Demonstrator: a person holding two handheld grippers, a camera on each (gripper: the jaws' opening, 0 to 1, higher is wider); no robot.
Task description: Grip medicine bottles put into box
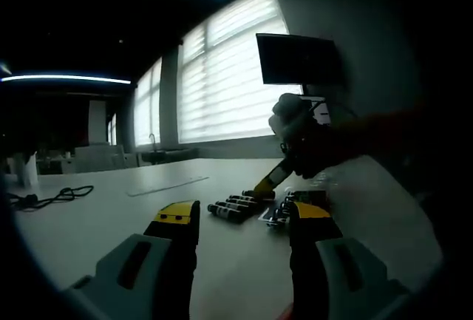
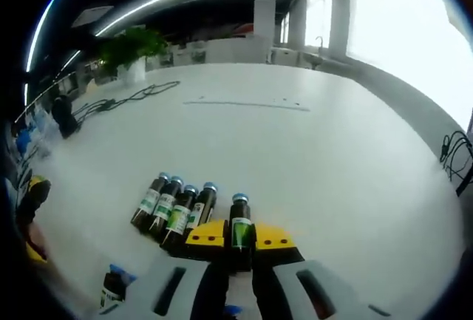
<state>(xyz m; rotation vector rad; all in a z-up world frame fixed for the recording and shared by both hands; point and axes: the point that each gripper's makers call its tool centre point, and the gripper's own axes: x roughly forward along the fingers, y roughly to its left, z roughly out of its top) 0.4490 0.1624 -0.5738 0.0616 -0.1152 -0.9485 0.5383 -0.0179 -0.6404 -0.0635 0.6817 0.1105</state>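
Right hand-held gripper point(image 2: 240, 240) clamps 1 medicine bottle point(image 2: 239, 225), 4 bottles point(image 2: 174, 209) beside

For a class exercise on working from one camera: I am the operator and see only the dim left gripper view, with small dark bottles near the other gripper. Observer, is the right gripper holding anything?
Observer: Yes. The right gripper is shut on a green-labelled bottle.
Operator: How many bottles lie loose beside it?
Observer: A row of four bottles lies side by side on the table, blue caps pointing away from the gripper.
Operator: Any others?
Observer: A lone bottle sits at the lower left of the right gripper view, apart from the row.
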